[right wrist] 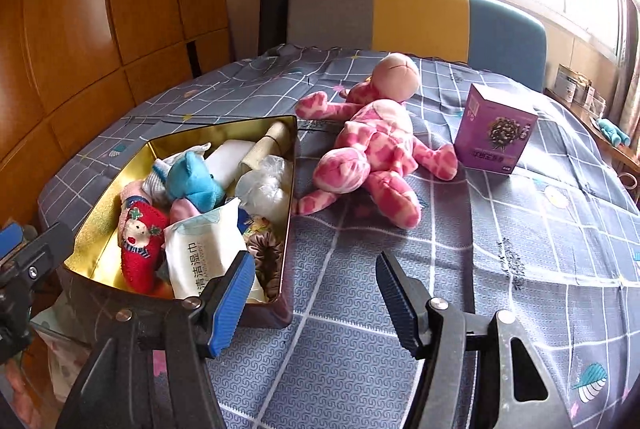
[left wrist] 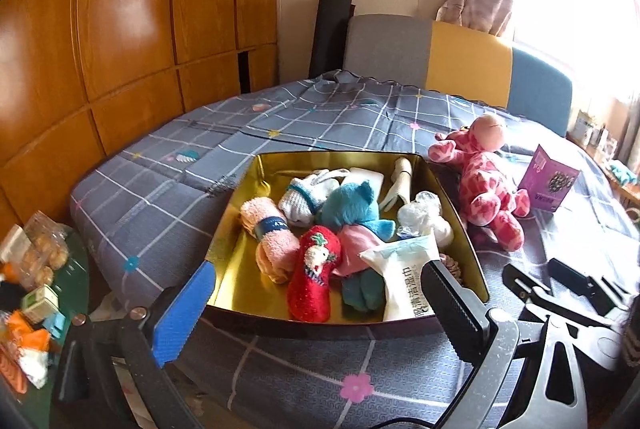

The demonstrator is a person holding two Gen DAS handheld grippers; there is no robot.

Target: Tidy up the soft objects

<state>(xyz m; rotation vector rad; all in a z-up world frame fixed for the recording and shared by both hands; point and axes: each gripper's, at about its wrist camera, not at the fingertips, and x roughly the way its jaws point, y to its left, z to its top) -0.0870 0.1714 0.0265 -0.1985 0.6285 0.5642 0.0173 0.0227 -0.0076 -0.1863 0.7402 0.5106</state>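
Tin (right wrist: 84,249) nearly packed; pink giraffe plush (right wrist: 372,149) left on bed beside it. Right gripper (right wrist: 316,293) and left gripper (left wrist: 316,313) both released, empty. Next, probably: grasp plush mid-body, lift into tin.

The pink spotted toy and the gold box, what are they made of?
The pink spotted toy looks like soft plush fabric: fuzzy surface, floppy stuffed limbs sagging on the bedspread. The gold box seems to be thin metal, probably tin: its inner walls are shiny and mirror the things inside, with crisp straight edges. Its outside looks darker.
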